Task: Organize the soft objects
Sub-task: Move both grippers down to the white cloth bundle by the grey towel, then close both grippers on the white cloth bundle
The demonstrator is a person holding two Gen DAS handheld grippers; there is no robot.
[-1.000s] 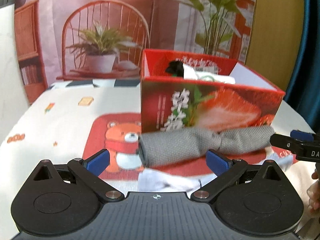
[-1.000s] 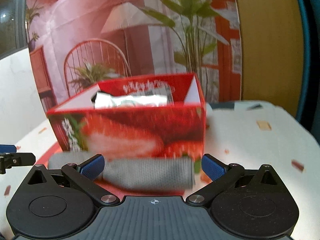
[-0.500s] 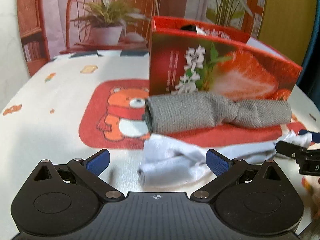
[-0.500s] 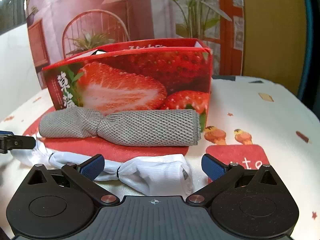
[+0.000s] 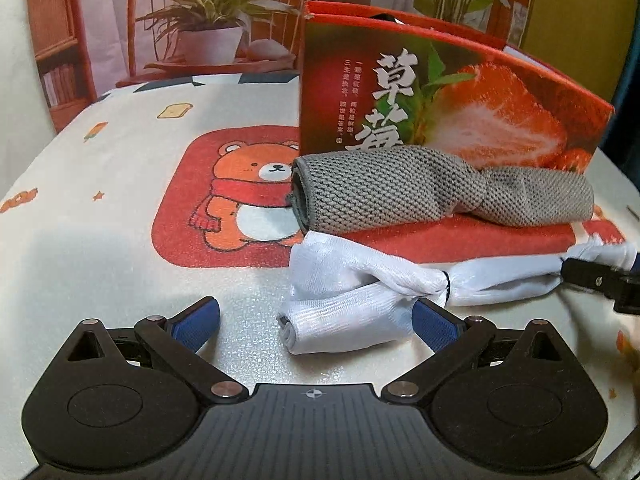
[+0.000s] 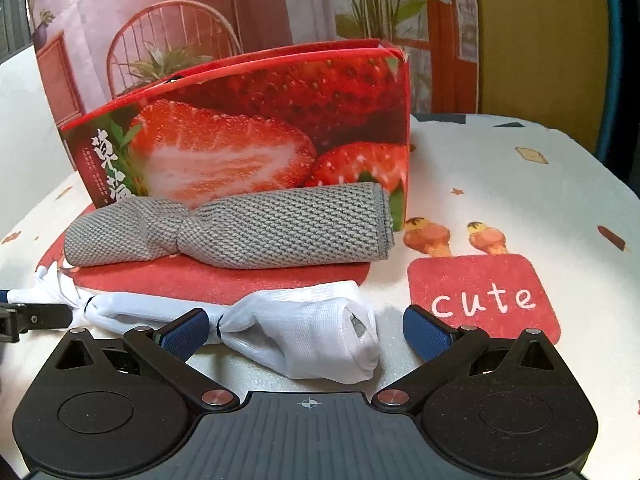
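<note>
The desk [image 5: 100, 264], covered in a pale cloth printed with a red bear panel and a red "cute" patch, is carrying everything under inspection. A red cardboard box printed with a sliced strawberry [image 6: 256, 136] is standing upright toward the back of it; its contents are not making themselves out from this low angle. A grey waffle-knit towel rolled and cinched at the middle [image 5: 432, 196] is lying along the foot of the box, touching or just short of its front face. A white satin-like cloth rolled and tied with a dark band [image 5: 372, 292] is lying on the desk just in front of the grey roll, parallel to it.

The left gripper [image 5: 316, 320] is sitting low at one end of the white roll, its blue-padded fingers [image 5: 198, 318] spread wide, the roll's end lying between them, unpinched. The right gripper [image 6: 306, 326] is facing the opposite end, its fingers [image 6: 426, 330] likewise spread and bracketing the cloth. Whether either pad is touching the fabric cannot be told.
</note>
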